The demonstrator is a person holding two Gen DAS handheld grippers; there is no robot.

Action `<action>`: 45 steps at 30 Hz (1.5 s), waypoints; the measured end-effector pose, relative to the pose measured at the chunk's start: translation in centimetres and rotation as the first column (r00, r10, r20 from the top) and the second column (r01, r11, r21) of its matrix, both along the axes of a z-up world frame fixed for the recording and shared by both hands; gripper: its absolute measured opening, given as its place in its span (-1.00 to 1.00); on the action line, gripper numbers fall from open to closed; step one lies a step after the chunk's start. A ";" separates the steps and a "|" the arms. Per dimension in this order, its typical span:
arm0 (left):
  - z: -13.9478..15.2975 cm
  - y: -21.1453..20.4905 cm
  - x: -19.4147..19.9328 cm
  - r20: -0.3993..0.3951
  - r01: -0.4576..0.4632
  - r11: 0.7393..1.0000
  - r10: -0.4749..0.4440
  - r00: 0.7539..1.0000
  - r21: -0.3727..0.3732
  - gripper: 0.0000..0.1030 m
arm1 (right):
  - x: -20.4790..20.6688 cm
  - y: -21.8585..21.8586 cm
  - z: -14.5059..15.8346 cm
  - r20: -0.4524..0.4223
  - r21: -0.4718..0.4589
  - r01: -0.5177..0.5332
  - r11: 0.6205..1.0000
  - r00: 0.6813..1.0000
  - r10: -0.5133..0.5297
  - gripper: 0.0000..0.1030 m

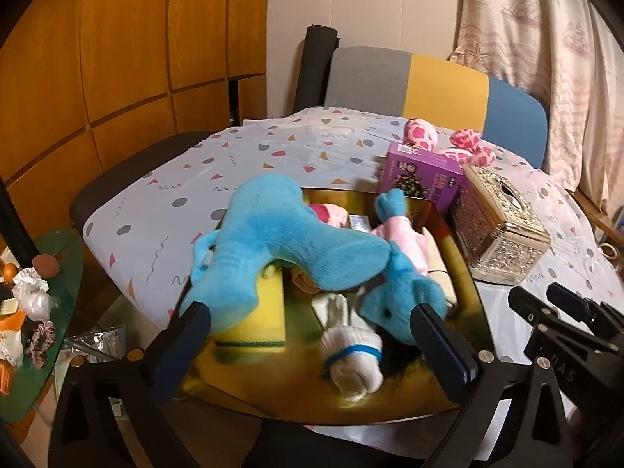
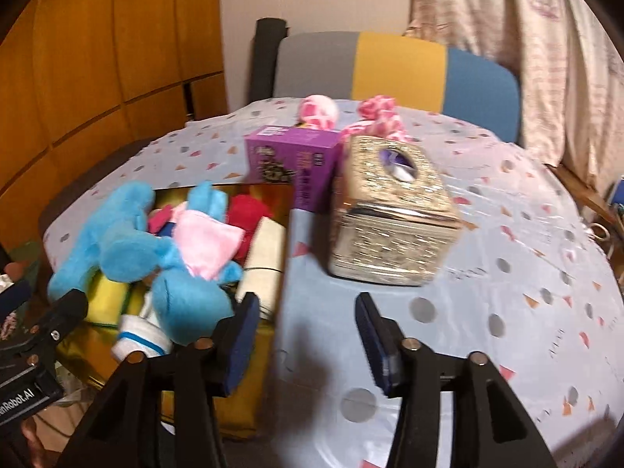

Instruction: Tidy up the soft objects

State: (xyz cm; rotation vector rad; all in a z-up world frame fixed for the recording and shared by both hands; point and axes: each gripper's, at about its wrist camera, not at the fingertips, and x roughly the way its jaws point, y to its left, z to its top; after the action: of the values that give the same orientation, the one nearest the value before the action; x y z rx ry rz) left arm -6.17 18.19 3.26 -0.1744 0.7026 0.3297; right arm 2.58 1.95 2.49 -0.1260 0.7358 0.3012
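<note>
A blue plush toy (image 1: 280, 249) with a pink shirt lies across the gold box (image 1: 448, 230), over a rolled white sock (image 1: 351, 347), a yellow sponge (image 1: 265, 312) and other soft items. My left gripper (image 1: 312, 335) is open, its fingers either side of the box contents, just below the plush. In the right wrist view the plush (image 2: 156, 257) and gold box (image 2: 241, 409) sit at left. My right gripper (image 2: 308, 335) is open and empty over the tablecloth, beside the box. A pink spotted plush (image 1: 468, 148) lies at the table's far side, also in the right wrist view (image 2: 351, 117).
A purple carton (image 1: 421, 173) and a silver tissue box (image 1: 503, 226) stand right of the gold box; they also show in the right wrist view as carton (image 2: 292, 163) and tissue box (image 2: 390, 214). A chair (image 1: 429, 78) stands behind the table. A cluttered green side table (image 1: 58, 273) is at left.
</note>
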 end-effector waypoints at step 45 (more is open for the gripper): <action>0.7 -1.9 -1.0 0.007 -0.006 0.999 0.005 1.000 0.042 0.99 | -1.6 -2.3 0.3 0.029 0.003 0.077 0.997 0.997 -0.077 0.14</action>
State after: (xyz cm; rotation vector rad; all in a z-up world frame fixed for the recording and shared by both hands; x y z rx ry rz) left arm -7.19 16.29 3.99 -0.1380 0.6876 0.3485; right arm 0.97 -0.32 2.74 -0.0996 0.7093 0.2259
